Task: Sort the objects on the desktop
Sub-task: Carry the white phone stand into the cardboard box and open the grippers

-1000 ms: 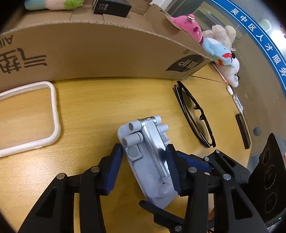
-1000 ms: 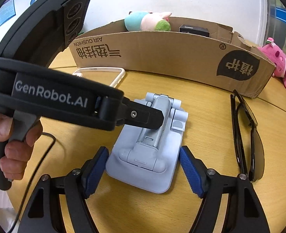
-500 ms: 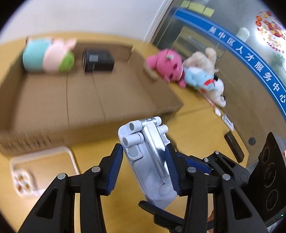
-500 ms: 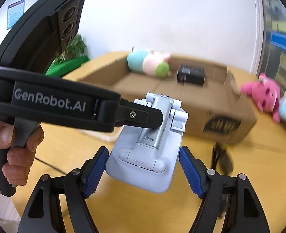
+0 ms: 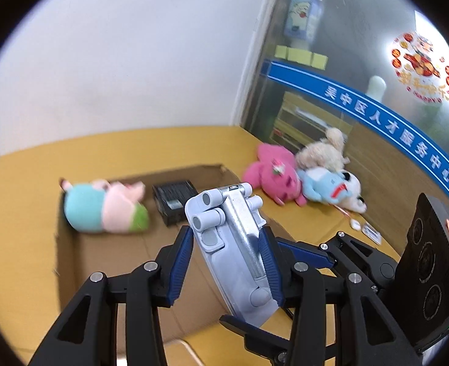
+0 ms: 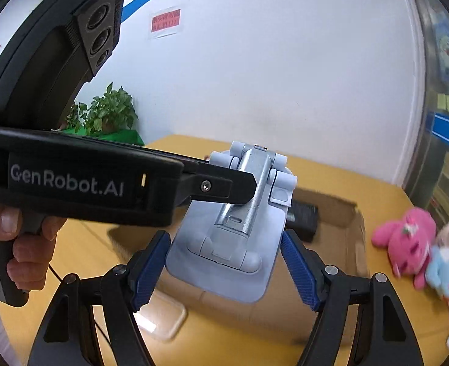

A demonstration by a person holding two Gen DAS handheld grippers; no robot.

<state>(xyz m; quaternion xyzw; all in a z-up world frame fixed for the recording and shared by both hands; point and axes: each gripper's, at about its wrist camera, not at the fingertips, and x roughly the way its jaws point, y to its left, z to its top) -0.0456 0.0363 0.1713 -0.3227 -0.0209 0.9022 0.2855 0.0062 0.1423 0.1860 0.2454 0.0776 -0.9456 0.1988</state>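
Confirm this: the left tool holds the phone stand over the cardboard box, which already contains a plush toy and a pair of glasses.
Not glasses. The left wrist view shows a small black box beside the plush toy in the cardboard box; the left tool does hold the phone stand.

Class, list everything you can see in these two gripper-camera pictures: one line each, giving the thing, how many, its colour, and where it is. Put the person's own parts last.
phone stand: 1, pale blue-grey, held above the box
cardboard box: 1, brown, open, on the table
plush toy: 1, teal, pink and green, inside the box
black box: 1, black, inside the box beside the plush toy
plush toys: 3, pink, cream, blue-white, on the table right of the box
table: 1, yellow wood
potted plant: 1, green, background
left hand-held gripper: black, blue pads, gripping the stand
right hand-held gripper: black, blue pads, flanking the stand
hand: 1, on the left gripper's handle
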